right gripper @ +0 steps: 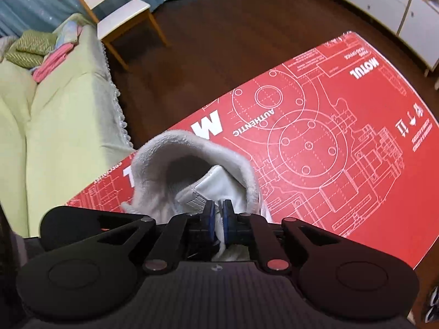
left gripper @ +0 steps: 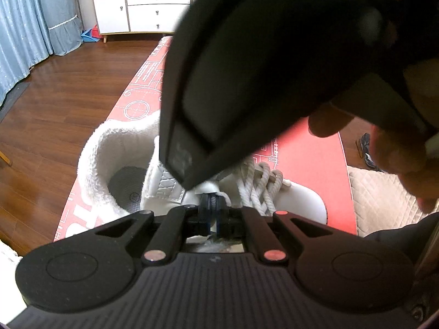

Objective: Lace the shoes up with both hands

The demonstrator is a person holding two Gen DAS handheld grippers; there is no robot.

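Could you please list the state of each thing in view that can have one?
Shoe: upright on the red board, top unlaced.
Lace: crisscrossed over the forefoot.
Left claw: shut on the lace.
Right claw: slightly open, white shoe material between the pads.

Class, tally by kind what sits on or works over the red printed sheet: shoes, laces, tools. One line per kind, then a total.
Shoes: 1, white shoe
Laces: 1, white lace
Tools: 2, left tool, right tool
Total: 4

light: soft indoor, even | floor glare | edges: fisheye-bent | near foreground blurred, dark
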